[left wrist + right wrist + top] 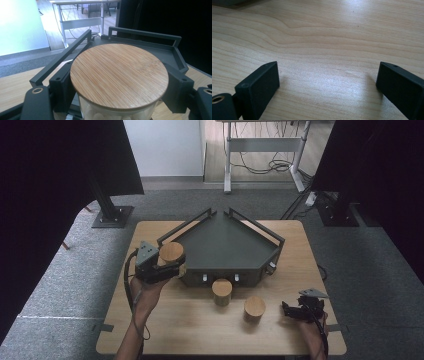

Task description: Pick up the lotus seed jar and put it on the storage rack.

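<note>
— Left gripper (167, 267) is clamped on the bamboo-lidded jar (171, 253), at the tray (227, 247)'s nine o'clock edge. Why there?
— Probably to lift it over the rail. Right gripper (295, 310) rests with jaws apart at four o'clock on the table (200, 330), holding nothing.

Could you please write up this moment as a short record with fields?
Held item: glass jar with round bamboo lid, white pieces inside
Left gripper: shut on the jar, at the tray's left front corner
Right gripper: open, nothing between its jaws, over bare tabletop
Tray: dark grey angular metal tray with rail edges, nothing in it
Waiting jars: two bamboo-lidded jars in front of the tray
Surface: light wooden table
</note>
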Demonstrator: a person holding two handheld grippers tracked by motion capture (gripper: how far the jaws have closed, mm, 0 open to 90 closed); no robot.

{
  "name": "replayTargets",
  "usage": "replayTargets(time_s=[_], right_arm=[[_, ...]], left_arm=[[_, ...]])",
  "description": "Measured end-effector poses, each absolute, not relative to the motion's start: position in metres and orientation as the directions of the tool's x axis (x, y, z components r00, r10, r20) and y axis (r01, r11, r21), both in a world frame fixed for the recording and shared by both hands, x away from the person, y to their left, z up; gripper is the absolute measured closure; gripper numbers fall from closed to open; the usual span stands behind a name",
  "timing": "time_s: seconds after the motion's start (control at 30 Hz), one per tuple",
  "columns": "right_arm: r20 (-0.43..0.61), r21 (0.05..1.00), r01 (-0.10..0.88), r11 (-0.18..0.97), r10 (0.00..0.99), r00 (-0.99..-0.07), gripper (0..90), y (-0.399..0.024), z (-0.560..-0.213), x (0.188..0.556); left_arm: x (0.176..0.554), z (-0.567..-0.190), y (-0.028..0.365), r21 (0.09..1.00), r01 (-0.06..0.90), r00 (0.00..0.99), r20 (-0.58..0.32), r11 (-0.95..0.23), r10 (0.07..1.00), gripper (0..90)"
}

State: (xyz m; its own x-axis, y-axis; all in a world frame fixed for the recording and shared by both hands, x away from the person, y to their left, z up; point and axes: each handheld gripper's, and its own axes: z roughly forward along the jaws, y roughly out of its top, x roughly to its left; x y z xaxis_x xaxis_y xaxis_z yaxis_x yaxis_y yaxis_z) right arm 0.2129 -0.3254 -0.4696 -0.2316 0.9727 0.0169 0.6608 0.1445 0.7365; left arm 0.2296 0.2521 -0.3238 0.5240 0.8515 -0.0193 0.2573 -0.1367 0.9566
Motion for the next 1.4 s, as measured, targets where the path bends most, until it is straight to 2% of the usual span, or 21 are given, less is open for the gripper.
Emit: replayTargets(time_s=[1.4], right_arm=[[0.015,0.737,0.659,0.15,0.971,-0.238,4.2,-0.326,-0.47,0.213]], left_arm=[[0.275,-0.329,0.222,0.952,0.263,0.498,0.005,-0.157,0.867,24.3]])
